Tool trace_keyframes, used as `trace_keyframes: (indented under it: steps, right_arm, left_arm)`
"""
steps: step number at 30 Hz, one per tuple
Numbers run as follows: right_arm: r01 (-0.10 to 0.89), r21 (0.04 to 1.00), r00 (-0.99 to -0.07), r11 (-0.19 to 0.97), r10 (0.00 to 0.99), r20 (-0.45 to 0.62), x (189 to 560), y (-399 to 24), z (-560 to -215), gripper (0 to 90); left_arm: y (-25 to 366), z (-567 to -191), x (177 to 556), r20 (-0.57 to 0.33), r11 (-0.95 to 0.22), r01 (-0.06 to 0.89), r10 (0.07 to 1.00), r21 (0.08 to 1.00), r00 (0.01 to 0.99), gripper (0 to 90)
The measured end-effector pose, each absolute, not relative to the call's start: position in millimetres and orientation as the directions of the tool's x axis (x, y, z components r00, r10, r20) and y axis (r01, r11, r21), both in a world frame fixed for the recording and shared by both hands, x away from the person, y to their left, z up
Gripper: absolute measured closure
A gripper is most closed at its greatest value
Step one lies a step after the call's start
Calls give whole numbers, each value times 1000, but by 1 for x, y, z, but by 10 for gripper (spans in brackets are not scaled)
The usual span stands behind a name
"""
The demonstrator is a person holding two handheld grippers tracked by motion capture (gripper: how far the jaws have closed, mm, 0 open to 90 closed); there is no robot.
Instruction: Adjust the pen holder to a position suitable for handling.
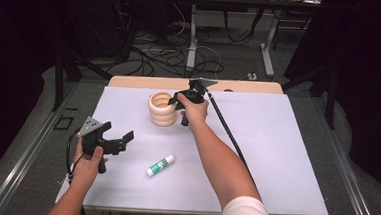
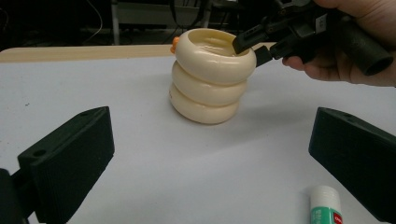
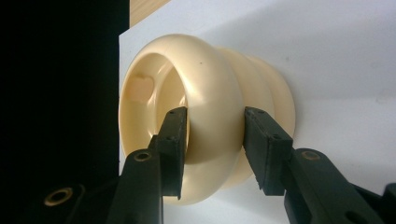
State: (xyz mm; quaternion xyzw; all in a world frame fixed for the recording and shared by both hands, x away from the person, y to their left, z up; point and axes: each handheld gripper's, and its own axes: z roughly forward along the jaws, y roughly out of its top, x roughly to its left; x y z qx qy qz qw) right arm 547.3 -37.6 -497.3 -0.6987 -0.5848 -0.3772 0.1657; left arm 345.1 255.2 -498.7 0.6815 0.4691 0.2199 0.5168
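Right gripper [image 3: 212, 140] straddling top rim of cream ringed pot [image 1: 162, 108] at mat's [image 1: 275, 158] far centre, apparently pinching; thin hold, could tip or slip. Left gripper [image 1: 118, 135] spread wide, empty, near glue stick [image 1: 160, 165]

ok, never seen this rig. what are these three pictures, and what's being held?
No robot here: a person holds a hand-held two-jaw tool in each hand at a white table. The high view looks down from above the person. The other two views come from cameras riding on each tool, looking along its black jaws.

On the table stand a cream ribbed cup and, nearer the person, a glue stick lying on its side.

The right tool has one jaw inside the cup's rim and one outside, straddling the wall; whether it is pinching yet, I cannot tell. The left tool hangs open over the table, holding nothing.
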Motion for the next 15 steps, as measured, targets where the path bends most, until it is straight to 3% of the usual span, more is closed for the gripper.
trace_keyframes:
  steps: [15]
  right_arm:
    - [946,166,68,-280,669,740,548,-39,-498,622]
  left_arm:
    - [255,-499,346,-187,-26,416,866,909,464,2]
